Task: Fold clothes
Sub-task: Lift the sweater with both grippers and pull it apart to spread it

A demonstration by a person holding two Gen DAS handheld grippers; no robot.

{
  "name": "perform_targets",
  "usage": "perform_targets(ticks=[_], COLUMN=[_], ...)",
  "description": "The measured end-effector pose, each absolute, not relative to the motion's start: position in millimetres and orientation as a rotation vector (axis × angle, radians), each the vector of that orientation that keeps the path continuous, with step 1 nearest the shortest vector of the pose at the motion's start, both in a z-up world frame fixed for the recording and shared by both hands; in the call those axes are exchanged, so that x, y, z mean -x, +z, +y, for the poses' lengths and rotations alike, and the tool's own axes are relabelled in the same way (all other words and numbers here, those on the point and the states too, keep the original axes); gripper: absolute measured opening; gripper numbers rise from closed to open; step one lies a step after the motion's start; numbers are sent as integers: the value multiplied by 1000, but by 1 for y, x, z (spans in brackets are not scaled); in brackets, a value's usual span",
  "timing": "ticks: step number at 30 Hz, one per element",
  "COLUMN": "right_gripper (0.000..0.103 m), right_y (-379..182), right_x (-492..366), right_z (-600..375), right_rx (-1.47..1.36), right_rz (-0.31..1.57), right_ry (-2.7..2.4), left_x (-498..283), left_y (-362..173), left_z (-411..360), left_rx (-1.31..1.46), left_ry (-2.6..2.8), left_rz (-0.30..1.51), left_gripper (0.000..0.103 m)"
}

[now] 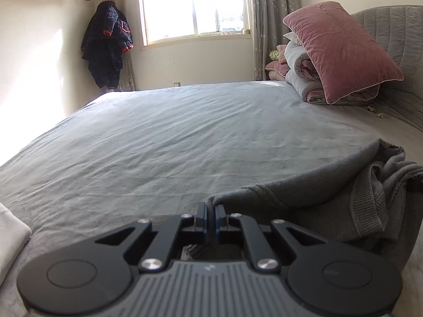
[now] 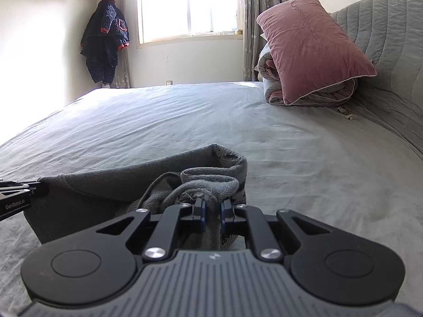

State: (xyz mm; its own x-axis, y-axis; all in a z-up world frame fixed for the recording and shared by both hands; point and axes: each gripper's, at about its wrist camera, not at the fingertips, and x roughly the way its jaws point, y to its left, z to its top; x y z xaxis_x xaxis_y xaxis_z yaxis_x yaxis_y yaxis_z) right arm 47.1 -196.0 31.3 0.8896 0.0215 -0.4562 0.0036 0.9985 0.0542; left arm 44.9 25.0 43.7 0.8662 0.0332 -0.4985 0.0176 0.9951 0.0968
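Pinching a grey sweater [image 2: 111, 187], both grippers' jaws nearly closed.

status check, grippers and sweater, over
Left gripper and right gripper both shut on grey sweater. Sweater held up between them above bed. Nothing in the way.

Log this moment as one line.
left tongs: shut on sweater | right tongs: shut on sweater | sweater: lifted above bed

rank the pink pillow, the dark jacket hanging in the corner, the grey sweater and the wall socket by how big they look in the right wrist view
1. Grey sweater, though nearness to the camera inflates it.
2. Pink pillow.
3. Dark jacket, clearly less area than the pillow, but it hangs farther off.
4. Wall socket, tiny.
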Motion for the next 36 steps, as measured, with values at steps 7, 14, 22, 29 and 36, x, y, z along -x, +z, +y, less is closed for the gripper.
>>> perform_targets(ticks=[7, 14, 22, 29, 36], right_gripper=[11, 10, 10, 10, 10], right_y=[41, 58, 63, 55, 41], right_x=[-44, -35, -31, -41, -55], right_z=[-202, -203, -207, -218, -224], right_rx=[-73, -84, -87, -107, -113], right_rz=[438, 387, 362, 384, 423], right_ry=[-9, -20, -43, -74, -100], left_x=[-29, -16, -14, -27, -42], left_y=[58, 70, 73, 67, 55], left_z=[46, 55, 60, 67, 70], left_rx=[-68, -45, -41, -23, -38], left_ry=[50, 83, 114, 151, 187], left_rz=[498, 470, 442, 460, 484], left_gripper=[5, 5, 5, 5, 5])
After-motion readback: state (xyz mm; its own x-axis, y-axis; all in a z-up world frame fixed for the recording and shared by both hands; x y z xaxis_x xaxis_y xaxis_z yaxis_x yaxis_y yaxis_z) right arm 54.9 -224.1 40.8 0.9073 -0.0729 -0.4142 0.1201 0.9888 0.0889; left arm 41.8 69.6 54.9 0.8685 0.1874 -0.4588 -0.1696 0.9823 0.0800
